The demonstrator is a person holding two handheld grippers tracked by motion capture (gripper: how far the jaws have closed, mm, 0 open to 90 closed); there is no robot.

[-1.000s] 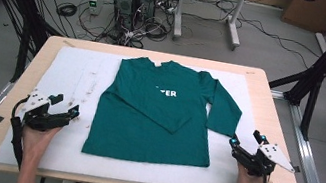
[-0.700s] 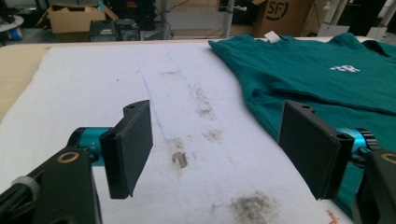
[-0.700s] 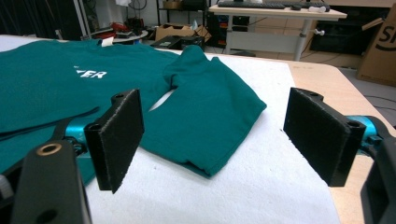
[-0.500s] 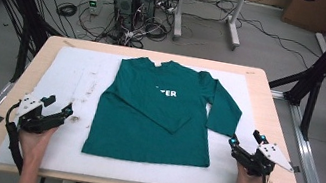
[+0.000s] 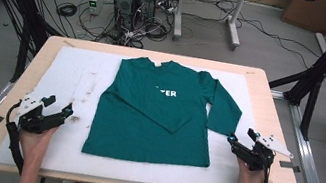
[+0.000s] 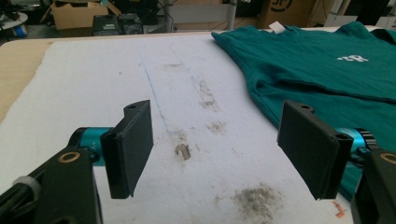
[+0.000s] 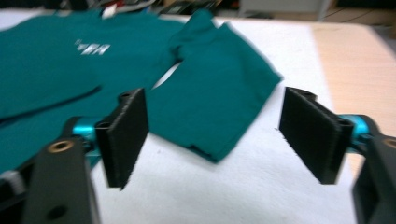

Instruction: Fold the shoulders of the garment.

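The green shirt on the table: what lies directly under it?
The shirt lies flat on a white pad, which rests on the wooden table. Whether the pad is stained beneath the shirt cannot be seen; the cloth covers it.

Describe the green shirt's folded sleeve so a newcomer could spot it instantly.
On the white mat covering the wooden table lies a teal long-sleeved shirt. Its folded sleeve juts out toward the right gripper, bent back, unlike the sleeve laid across the chest.
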